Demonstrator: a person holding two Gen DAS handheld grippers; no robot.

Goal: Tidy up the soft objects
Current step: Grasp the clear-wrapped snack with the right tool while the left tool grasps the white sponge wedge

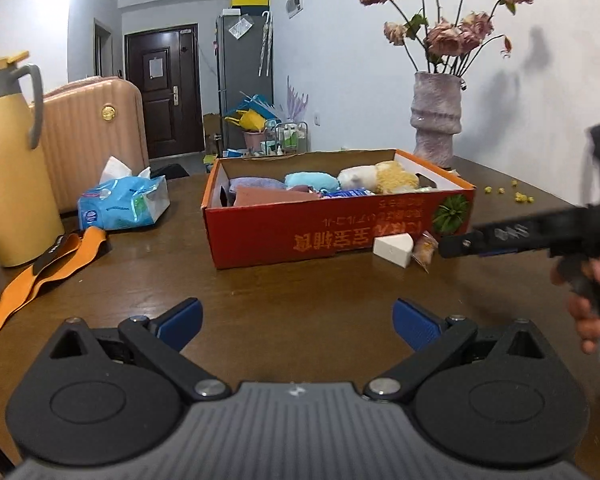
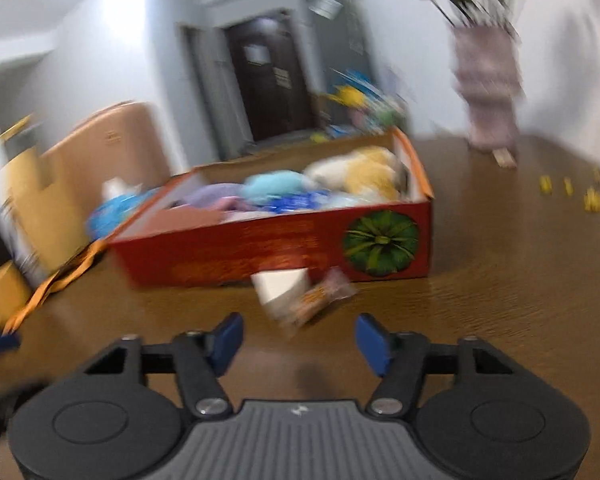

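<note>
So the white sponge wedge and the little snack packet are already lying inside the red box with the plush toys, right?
Not quite. The white sponge wedge and the snack packet lie on the table just outside the red box's front wall. The plush toys are inside. The left wrist view shows it.

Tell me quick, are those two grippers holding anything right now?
Left gripper: open, holding nothing, above bare table.
Right gripper: open, holding nothing, facing the white sponge and snack packet by the red box.
</note>
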